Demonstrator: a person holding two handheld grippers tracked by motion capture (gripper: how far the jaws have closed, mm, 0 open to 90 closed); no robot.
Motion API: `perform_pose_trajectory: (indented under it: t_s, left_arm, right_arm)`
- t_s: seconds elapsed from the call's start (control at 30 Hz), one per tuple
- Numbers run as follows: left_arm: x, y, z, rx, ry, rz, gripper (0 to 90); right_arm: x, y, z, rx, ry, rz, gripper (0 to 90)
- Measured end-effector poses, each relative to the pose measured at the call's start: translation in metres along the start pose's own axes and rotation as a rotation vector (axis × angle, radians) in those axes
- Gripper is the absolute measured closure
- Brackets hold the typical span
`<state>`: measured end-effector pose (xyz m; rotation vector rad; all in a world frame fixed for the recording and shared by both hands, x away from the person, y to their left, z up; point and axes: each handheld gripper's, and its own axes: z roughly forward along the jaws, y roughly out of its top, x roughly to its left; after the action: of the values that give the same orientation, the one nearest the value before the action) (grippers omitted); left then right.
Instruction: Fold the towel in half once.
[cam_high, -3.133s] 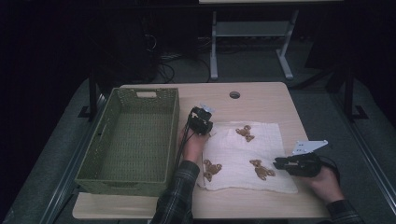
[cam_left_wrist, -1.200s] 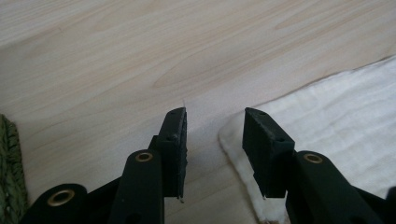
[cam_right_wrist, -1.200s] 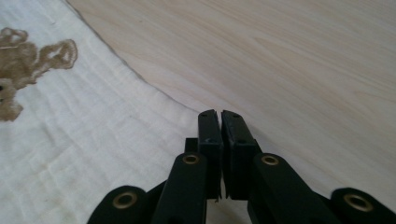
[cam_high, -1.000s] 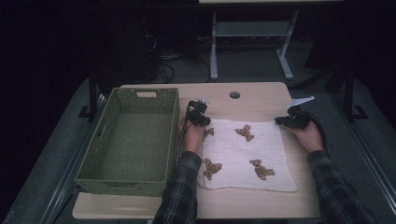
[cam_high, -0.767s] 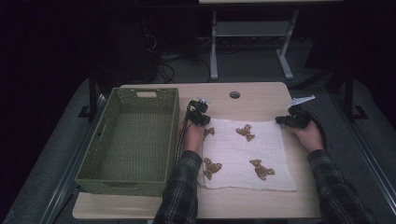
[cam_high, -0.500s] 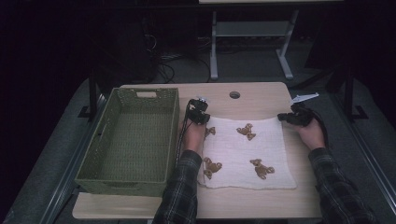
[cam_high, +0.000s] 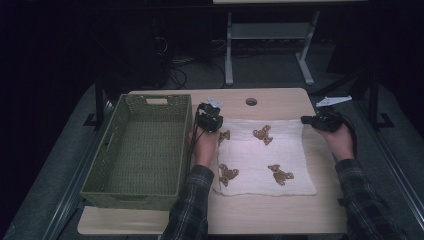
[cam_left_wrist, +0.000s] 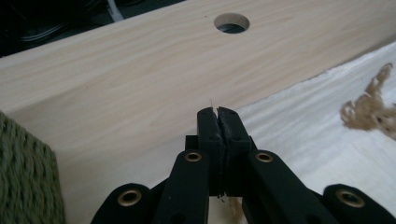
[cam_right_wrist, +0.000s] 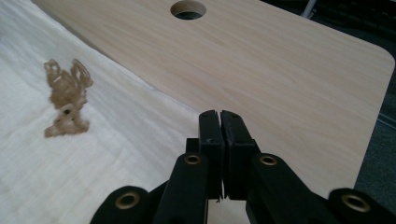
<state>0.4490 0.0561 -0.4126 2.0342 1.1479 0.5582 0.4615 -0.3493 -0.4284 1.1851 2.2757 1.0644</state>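
Dark floor and desk legs surround a pale wooden desk (cam_high: 280, 100) carrying a green woven basket (cam_high: 137, 147) at the left and a white cloth (cam_high: 260, 157) printed with brown teddy bears beside it. The left gripper (cam_high: 209, 120) has its jaws pinched together on the cloth's far left corner, and the right gripper (cam_high: 320, 120) is clamped the same way on the far right corner, probably so both corners can rise together for a fold toward the person. In the gripper views, each pair of jaws meets right at the cloth's edge. Compared with a second ago, the left jaws have just closed on the fabric, and the far edge now looks slightly lifted and drawn nearer.
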Motion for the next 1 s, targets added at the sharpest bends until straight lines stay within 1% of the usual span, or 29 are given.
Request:
perform_pose_trajectory:
  t_s: [0.03,0.1,0.17,0.27,0.33,0.43,0.5,0.53,0.57,0.6,0.63,0.7,0.73,0.77,0.83,0.87,0.9,0.93,1.0]
  left_arm:
    - [-0.001,-0.002,-0.003,-0.003,-0.002,0.003,88.8]
    - [-0.003,-0.006,-0.008,-0.009,-0.010,-0.006,88.8]
    - [-0.007,-0.013,-0.017,-0.015,-0.013,-0.011,88.8]
    - [-0.012,-0.020,-0.025,-0.023,-0.009,-0.005,88.8]
    - [-0.015,-0.025,-0.028,-0.028,0.001,0.000,88.8]
    - [-0.019,-0.033,-0.035,-0.026,0.005,0.013,88.8]
    - [-0.023,-0.039,-0.041,-0.034,0.011,0.012,88.8]
    - [-0.025,-0.041,-0.043,-0.034,0.013,0.016,88.8]
    - [-0.025,-0.041,-0.043,-0.034,0.013,0.016,88.8]
    - [-0.029,-0.046,-0.047,-0.035,0.018,0.015,88.7]
    - [-0.029,-0.046,-0.047,-0.035,0.018,0.015,88.8]
    - [-0.034,-0.053,-0.052,-0.032,0.019,0.015,88.8]
    - [-0.036,-0.056,-0.054,-0.032,0.014,0.007,88.8]
    - [-0.036,-0.056,-0.054,-0.032,0.014,0.007,88.7]
    - [-0.041,-0.062,-0.061,-0.040,0.013,0.004,88.8]
    - [-0.041,-0.062,-0.061,-0.040,0.013,0.004,88.8]
    - [-0.044,-0.067,-0.067,-0.047,0.013,-0.003,88.8]
    - [-0.046,-0.069,-0.069,-0.048,0.017,-0.001,88.8]
    - [-0.050,-0.074,-0.074,-0.053,0.020,-0.010,88.8]
  right_arm:
    - [0.002,-0.003,-0.002,-0.006,0.001,0.004,87.7]
    - [0.005,-0.008,-0.006,-0.011,0.008,0.004,87.7]
    - [0.010,-0.015,-0.010,-0.018,0.015,0.015,87.7]
    - [0.016,-0.024,-0.016,-0.027,0.029,0.028,87.7]
    - [0.021,-0.031,-0.021,-0.037,0.037,0.028,87.7]
    - [0.028,-0.038,-0.025,-0.031,0.043,0.029,87.7]
    - [0.032,-0.042,-0.029,-0.031,0.042,0.020,87.7]
    - [0.036,-0.045,-0.032,-0.029,0.044,0.012,87.7]
    - [0.039,-0.047,-0.035,-0.029,0.044,0.010,87.7]
    - [0.041,-0.049,-0.037,-0.028,0.046,0.007,87.7]
    - [0.041,-0.049,-0.037,-0.028,0.046,0.007,87.7]
    - [0.046,-0.055,-0.044,-0.031,0.046,0.002,87.7]
    - [0.048,-0.057,-0.048,-0.028,0.045,-0.001,87.7]
    - [0.050,-0.059,-0.050,-0.032,0.046,-0.004,87.7]
    - [0.054,-0.063,-0.056,-0.030,0.049,-0.008,87.7]
    - [0.054,-0.063,-0.056,-0.030,0.049,-0.008,87.7]
    - [0.059,-0.067,-0.060,-0.027,0.047,-0.022,87.7]
    - [0.062,-0.069,-0.062,-0.024,0.049,-0.024,87.7]
    - [0.068,-0.073,-0.066,-0.022,0.051,-0.036,87.6]
